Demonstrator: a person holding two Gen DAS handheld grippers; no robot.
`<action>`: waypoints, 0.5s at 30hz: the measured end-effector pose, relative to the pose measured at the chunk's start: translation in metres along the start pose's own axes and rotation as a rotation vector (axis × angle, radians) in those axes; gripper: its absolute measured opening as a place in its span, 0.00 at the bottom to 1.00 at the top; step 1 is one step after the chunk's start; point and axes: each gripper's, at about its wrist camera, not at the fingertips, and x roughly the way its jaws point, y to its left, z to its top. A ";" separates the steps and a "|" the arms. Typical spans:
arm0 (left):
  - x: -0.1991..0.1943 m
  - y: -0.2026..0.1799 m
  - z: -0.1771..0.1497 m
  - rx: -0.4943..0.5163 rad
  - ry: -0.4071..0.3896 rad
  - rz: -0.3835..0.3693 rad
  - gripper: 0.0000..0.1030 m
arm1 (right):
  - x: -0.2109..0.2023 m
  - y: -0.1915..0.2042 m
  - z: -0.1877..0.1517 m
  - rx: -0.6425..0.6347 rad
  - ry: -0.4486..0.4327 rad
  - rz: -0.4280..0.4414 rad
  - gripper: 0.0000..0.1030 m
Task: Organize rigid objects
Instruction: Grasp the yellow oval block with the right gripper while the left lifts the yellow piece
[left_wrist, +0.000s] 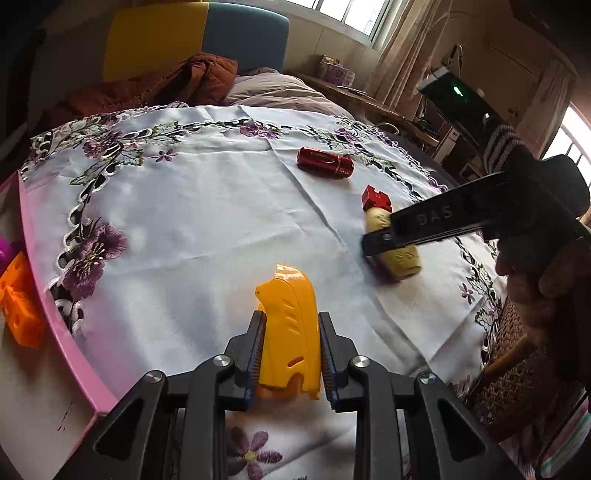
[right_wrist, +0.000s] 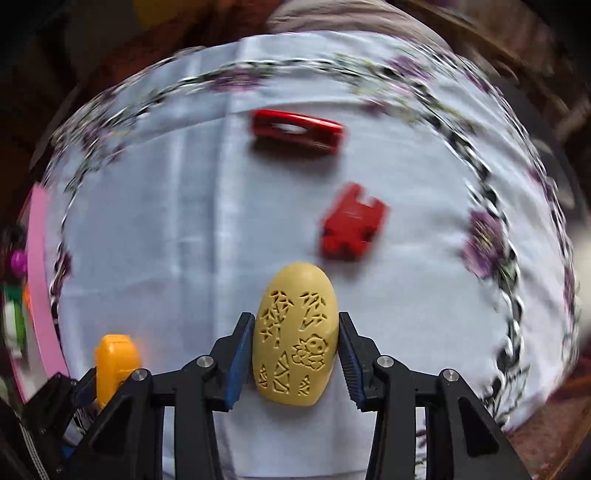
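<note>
Gripping two pieces at once: left gripper (left_wrist: 291, 350) pinching yellow shell (left_wrist: 290, 332), right gripper (right_wrist: 295, 354) clamping carved egg (right_wrist: 295, 336) just above the tabletop (left_wrist: 207, 206). Probably needing next: carrying both to the pink tray (left_wrist: 55, 306) at left, leaving red cylinder (left_wrist: 325, 162) and red block (left_wrist: 376, 198).

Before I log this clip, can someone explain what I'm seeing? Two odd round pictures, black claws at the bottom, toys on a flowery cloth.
No robot here: a person holds a two-finger tool in each hand, each with a fisheye camera looking along its fingers. In the left tool's picture, the left gripper has its fingers against a yellow plastic shell; the right tool reaches in from the side. In the other picture, the right gripper holds a tan carved egg. On the embroidered tablecloth lie a red cylinder and a red notched block. A pink tray sits left.
</note>
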 end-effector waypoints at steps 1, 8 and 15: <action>-0.001 0.001 -0.001 -0.001 -0.001 0.000 0.26 | 0.000 0.011 0.000 -0.045 -0.015 0.019 0.43; -0.001 -0.001 -0.002 0.003 -0.009 0.011 0.26 | 0.010 0.046 0.015 -0.228 -0.092 0.036 0.43; 0.000 -0.004 -0.004 0.004 -0.016 0.035 0.26 | 0.010 0.036 0.026 -0.225 -0.124 0.085 0.45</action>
